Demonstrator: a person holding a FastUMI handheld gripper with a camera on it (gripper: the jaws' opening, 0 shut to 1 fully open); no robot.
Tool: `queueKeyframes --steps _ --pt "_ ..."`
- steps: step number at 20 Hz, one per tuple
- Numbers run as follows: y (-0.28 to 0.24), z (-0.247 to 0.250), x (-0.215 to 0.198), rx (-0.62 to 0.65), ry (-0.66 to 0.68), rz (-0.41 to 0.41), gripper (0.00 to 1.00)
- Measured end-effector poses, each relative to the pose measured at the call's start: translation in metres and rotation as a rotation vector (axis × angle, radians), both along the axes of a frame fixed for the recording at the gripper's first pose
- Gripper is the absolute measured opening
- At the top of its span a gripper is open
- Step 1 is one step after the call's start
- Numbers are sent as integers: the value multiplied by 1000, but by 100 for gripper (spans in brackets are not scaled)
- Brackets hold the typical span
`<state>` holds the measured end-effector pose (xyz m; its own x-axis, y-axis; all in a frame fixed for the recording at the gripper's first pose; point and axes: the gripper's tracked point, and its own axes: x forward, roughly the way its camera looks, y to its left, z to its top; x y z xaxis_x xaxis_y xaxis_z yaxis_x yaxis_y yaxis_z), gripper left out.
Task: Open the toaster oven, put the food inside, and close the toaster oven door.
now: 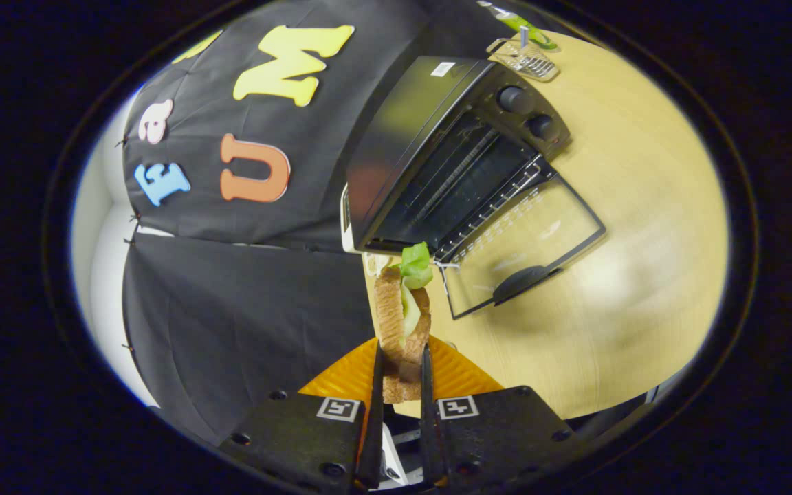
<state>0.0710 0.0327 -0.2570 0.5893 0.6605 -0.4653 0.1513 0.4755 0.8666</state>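
Sandwich [403, 323] pinched between gripper [401, 371] jaws, toaster oven [451, 151] open beyond

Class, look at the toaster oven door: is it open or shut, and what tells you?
Open. The toaster oven door is swung down flat toward the table, baring the rack inside. The gripper holds the sandwich just ahead of it.

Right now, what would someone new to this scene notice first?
The sandwich, lettuce poking from its top, stands clamped between the gripper fingers, lifted above an orange plate. Just beyond it, the black toaster oven sits on the wooden table, its glass door folded down flat and its wire rack showing.
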Motion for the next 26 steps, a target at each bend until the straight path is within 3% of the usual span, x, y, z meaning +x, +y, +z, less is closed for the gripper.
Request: queueKeyframes --steps 6,16,26 --pt "-26 -22 60 66 -50 -174 28" --pt "-26 -75 153 148 -142 -334 28" --pt "2 -90 208 177 -189 -372 30"
